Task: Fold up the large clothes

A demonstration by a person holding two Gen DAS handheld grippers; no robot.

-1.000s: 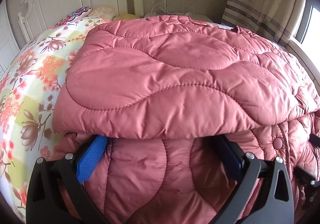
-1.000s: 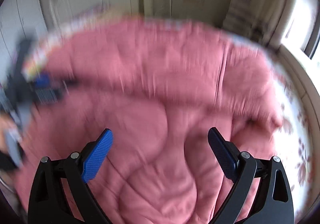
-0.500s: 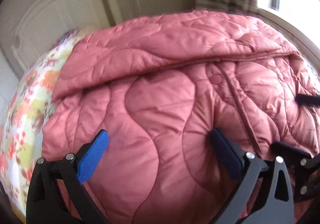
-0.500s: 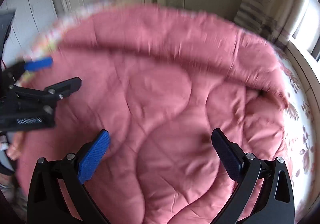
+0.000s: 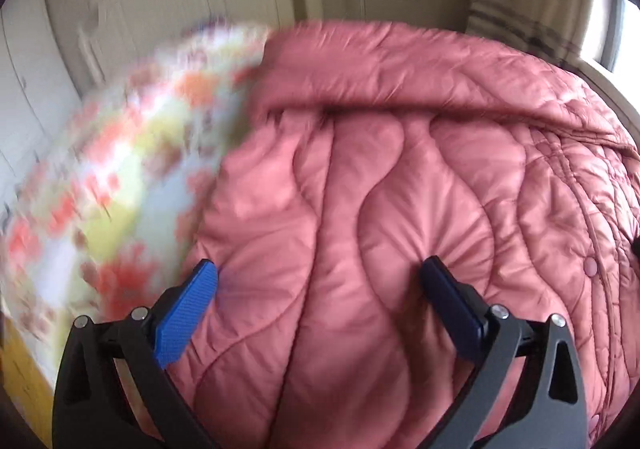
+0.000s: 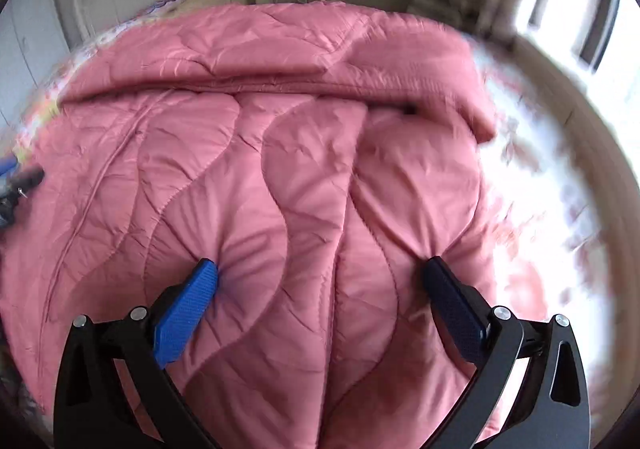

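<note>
A large pink quilted coat (image 5: 400,177) lies spread on the bed, its far part folded over toward me into a thick flap (image 5: 400,77). My left gripper (image 5: 320,269) stands wide open near the coat's left edge, both fingertips dimpling the fabric, which bulges between them. In the right wrist view the same coat (image 6: 280,169) fills the frame. My right gripper (image 6: 320,267) is also wide open near the coat's right edge, its tips pressed into the padding. The left gripper (image 6: 16,177) shows at the far left edge of that view.
A floral bedsheet (image 5: 120,177) lies bare to the left of the coat and also to its right (image 6: 540,229). A white headboard (image 5: 160,9) and a wall stand behind the bed, with a curtain and a window (image 6: 580,9) at the right.
My left gripper came out from under the folded flap and slid left to the coat's left edge. My right gripper slid right toward the right edge. Both stayed open.
</note>
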